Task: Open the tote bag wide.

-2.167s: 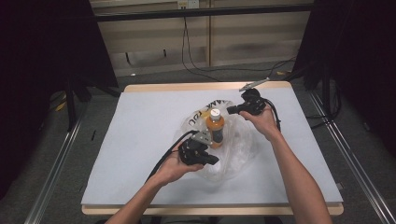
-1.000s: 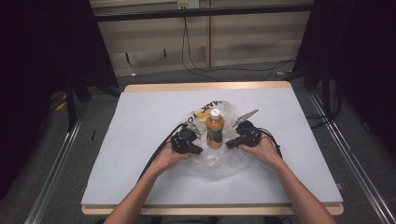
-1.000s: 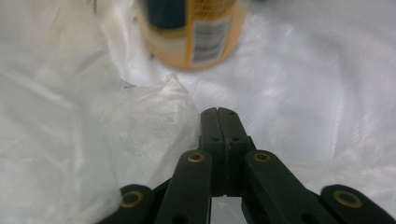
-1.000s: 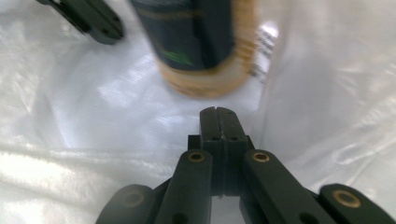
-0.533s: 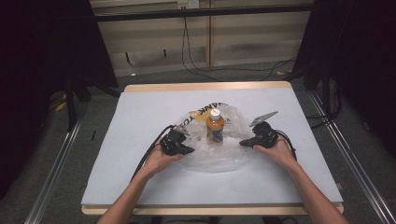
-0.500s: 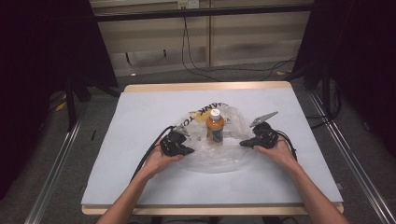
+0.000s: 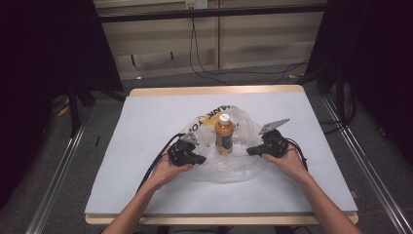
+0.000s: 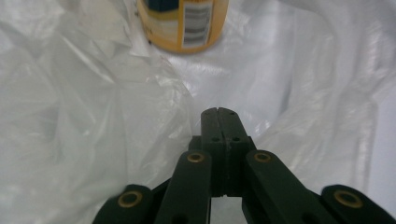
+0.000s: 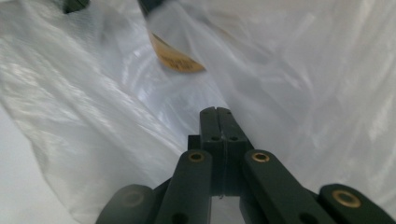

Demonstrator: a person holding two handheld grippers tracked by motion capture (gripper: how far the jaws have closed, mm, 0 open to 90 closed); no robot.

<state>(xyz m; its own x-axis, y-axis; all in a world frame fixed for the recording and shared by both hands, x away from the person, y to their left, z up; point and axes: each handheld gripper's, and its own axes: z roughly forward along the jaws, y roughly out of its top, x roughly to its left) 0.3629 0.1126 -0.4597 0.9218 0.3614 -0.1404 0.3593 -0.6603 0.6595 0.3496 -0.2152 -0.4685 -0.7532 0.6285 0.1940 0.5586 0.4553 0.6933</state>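
An orange drink bottle (image 7: 223, 134) with a white cap stands upright in the middle of a clear plastic bag (image 7: 229, 168) that lies spread on the table. My left gripper (image 7: 199, 159) sits at the bag's left edge and my right gripper (image 7: 249, 151) at its right edge, both pointing inward at the bottle. In the left gripper view the gripper (image 8: 217, 112) is shut with bag film (image 8: 70, 116) bunched around its tip and the bottle's base (image 8: 184, 23) ahead. In the right gripper view the gripper (image 9: 216, 111) is shut among the film (image 9: 303, 93), with the bottle (image 9: 175, 58) farther off.
The white-covered table (image 7: 146, 122) has a wooden rim. Black cables trail from both grippers over the table and run on the floor behind. Metal rails (image 7: 58, 180) flank the table left and right. Printed black lettering shows on the bag behind the bottle.
Both hands have moved apart and down toward the near side, left gripper leftward and right gripper rightward. The bag has spread wider and flatter around the bottle, which stays upright.
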